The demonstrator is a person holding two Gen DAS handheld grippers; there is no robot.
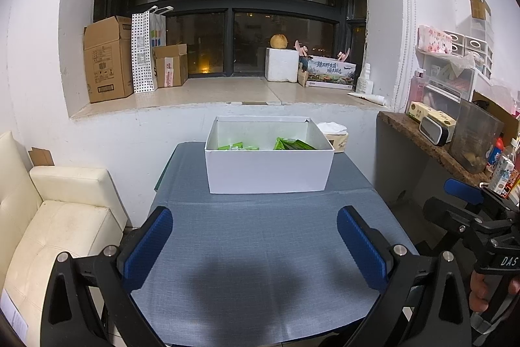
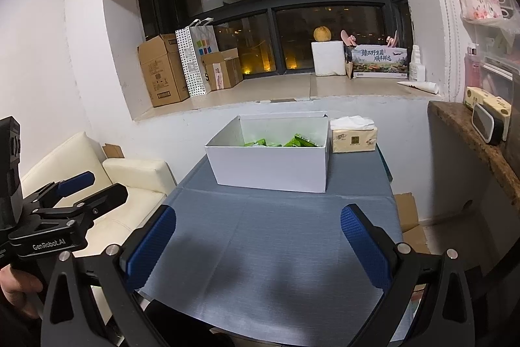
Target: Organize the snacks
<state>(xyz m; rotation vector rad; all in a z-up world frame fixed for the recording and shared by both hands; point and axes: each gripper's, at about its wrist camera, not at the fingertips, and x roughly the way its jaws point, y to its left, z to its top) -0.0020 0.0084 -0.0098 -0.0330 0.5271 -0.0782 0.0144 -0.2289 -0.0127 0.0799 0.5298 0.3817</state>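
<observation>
Looking into the white box [image 1: 269, 168] at the far end of the table [image 1: 260, 249], I can see the green snack packets [image 1: 294, 144] lying inside it — one cluster toward the right of the box, a few lighter green ones [image 1: 234, 147] toward the left. From the right wrist view the same packets [image 2: 300, 141] show just above the near wall of the box [image 2: 269, 166]. The box stands open on the blue-grey tablecloth, and the cloth in front of it is bare.

My left gripper [image 1: 255, 246] hangs above the near part of the table with its blue-padded fingers [image 1: 148, 249] spread wide apart and nothing between them. My right gripper [image 2: 258, 249] sits the same way, fingers [image 2: 367, 249] wide apart and holding nothing. Each one appears at the edge of the other's view: the right gripper [image 1: 464, 204] at the right edge of the left camera with a hand [image 1: 481, 291] on its handle, the left gripper [image 2: 74, 194] at the left edge of the right camera.

Just beside the box on its right stands a pack of tissues [image 2: 353, 134], close against the box wall. Left of the table is a cream sofa [image 1: 61, 217]. Behind the table a deep windowsill [image 1: 211, 93] carries cardboard boxes [image 1: 107, 59], a dotted paper bag [image 1: 143, 51], a white foam block [image 1: 282, 64] with a round fruit [image 1: 279, 41] on top, and a printed carton [image 1: 330, 72]. On the right a rough wooden shelf [image 1: 422, 139] holds a small clock [image 1: 434, 129] and bottles.
</observation>
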